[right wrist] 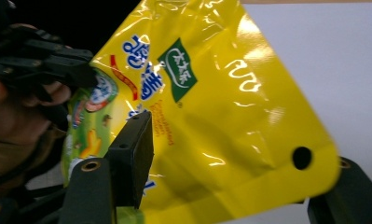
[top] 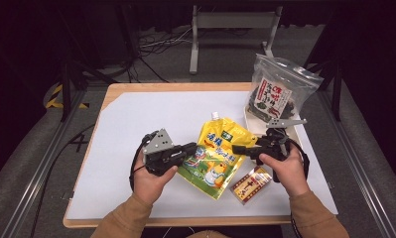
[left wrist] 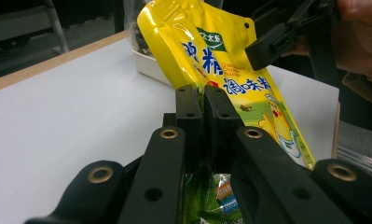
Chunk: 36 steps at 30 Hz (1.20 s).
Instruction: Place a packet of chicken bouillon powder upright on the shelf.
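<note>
So you worked over the table (top: 136,198), a wooden top covered with a white sheet, and everything below is placed from the yellow pouch (top: 216,155) that lay tilted near the sheet's middle, spout toward the far edge. Beyond the pouch and off toward your right, a clear bag of dark dried food (top: 279,91) stood in a white tray (top: 251,124) at the table's far right corner. Just beside the pouch's near right corner lay a small red and yellow box (top: 250,184), flat on the sheet.

Your left gripper (top: 188,150) met the pouch's left edge. In the left gripper view its jaws were pressed nearly together with the yellow pouch (left wrist: 230,70) pinched between them, the printed film running up and away from the pads, so it had a firm hold of that edge. Your right gripper (top: 240,148) came at the pouch's right edge, near the top. In the right gripper view the yellow pouch (right wrist: 221,116) sat between jaws that stood wide apart; one pad (right wrist: 134,154) was at the film's face, the other was mostly behind the corner with the punched hole. Those jaws did not press on the film, and I could not tell whether the near pad touched it
</note>
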Tool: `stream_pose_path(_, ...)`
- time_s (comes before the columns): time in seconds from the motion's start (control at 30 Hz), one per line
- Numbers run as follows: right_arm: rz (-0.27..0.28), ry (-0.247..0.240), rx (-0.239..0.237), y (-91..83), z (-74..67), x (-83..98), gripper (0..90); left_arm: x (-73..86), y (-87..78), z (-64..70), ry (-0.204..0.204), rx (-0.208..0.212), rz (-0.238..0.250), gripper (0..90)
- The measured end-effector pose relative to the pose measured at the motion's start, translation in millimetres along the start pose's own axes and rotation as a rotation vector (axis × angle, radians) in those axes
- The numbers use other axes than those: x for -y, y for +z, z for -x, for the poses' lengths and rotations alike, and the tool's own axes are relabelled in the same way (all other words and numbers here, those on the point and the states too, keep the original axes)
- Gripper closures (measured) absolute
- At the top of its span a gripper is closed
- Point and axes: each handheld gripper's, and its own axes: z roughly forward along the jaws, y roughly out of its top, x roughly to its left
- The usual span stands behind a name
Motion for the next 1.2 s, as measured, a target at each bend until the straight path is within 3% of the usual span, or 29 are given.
stream_pose_path(0.17,0.009,0.040,-0.049,8.1,3.3,0.8,41.3,1.5,0.9,-1.0,-0.008,0.005,0.006,85.6)
stream_pose_path(0.37,-0.019,0.014,-0.054,10.9,1.3,-0.4,53.4,2.9,2.4,-2.3,-0.007,0.003,0.002,85.5)
stream_pose_path(0.57,-0.016,-0.014,-0.110,9.6,2.6,-1.9,69.6,5.0,4.2,-3.9,-0.019,0.001,-0.002,85.2)
stream_pose_path(0.8,-0.046,-0.092,-0.106,6.1,-5.5,-7.8,86.3,7.4,5.9,-5.9,-0.038,0.004,-0.009,84.9)
stream_pose_path(1.2,-0.039,-0.185,-0.060,-4.8,-24.0,-21.3,89.3,7.0,4.9,-7.2,-0.021,0.000,0.007,82.4)
